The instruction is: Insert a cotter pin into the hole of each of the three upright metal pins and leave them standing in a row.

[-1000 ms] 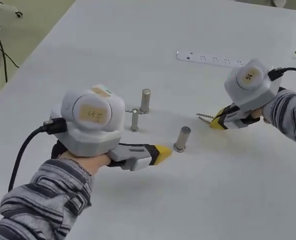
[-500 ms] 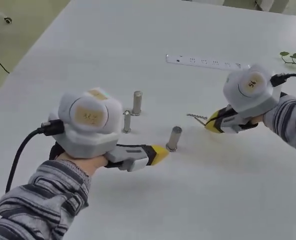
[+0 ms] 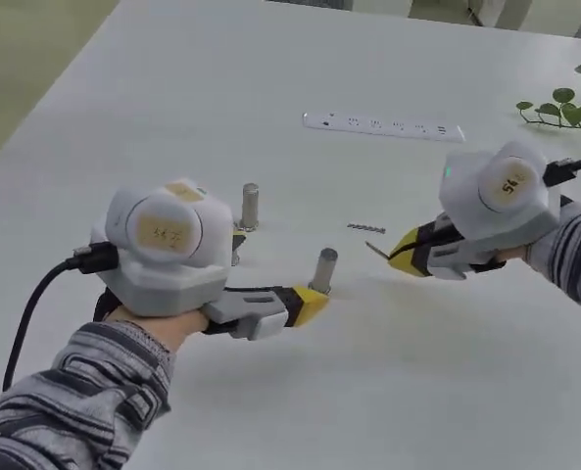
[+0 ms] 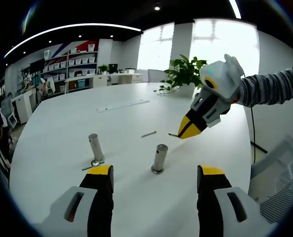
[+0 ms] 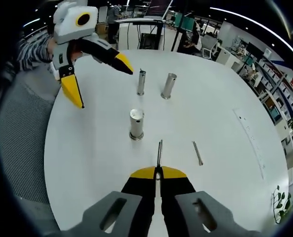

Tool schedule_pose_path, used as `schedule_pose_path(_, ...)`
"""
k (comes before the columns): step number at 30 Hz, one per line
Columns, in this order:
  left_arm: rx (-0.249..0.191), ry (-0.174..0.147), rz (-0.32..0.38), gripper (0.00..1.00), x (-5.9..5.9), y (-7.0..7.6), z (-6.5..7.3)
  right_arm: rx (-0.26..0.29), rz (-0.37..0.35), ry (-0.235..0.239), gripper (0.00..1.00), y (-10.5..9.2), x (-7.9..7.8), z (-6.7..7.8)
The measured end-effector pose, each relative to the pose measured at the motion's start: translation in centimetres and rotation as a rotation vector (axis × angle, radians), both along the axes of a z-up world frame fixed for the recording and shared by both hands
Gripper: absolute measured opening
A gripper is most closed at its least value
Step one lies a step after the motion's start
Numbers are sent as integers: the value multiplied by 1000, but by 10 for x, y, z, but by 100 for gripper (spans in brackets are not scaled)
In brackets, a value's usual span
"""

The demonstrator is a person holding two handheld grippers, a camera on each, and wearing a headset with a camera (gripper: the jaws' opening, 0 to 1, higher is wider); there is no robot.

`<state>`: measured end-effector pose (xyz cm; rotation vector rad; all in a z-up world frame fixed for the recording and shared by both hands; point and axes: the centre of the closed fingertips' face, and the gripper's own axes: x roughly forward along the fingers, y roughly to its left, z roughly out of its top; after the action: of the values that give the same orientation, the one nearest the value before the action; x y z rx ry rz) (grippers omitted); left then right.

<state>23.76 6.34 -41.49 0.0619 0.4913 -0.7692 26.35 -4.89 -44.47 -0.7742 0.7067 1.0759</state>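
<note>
Right gripper view: right gripper point(image 5: 158, 172) is clamped on a cotter pin point(image 5: 159, 150), point forward and aimed at the nearest metal pin point(image 5: 136, 123). Reads as the approach to its hole. Left gripper point(image 3: 308, 304) sits just beside that pin with jaws apart, holding nothing, probably there to steady it. Second metal pin point(image 5: 142, 82) and third metal pin point(image 5: 168, 85) stand upright behind; can't tell if either is pinned. A spare cotter pin point(image 5: 197, 153) lies loose on the table point(image 3: 270, 78) near the right gripper. Versus a second ago: head camera has shifted, both grippers are at roughly the same stand-off, and the spare is now plainly visible, which I couldn't make out before.
</note>
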Motion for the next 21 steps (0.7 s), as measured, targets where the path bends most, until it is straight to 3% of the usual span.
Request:
schedule_pose_path(5,-35,3,-35,62,-5,-9,4,9,53,-24,0,5,-16,3)
schedule_pose_path(12,-72,0,-75,48,-11,-19,11,36,116,-73,0,14,-32,8)
schedule_pose_path(15,-104,23,-96,42,-16,-24,12,49,141,-85,0,19,-38,11)
schedule_pose_path(21,-118,54,-125,33,-23,-31,11,74,211,-118,0,32,-49,17)
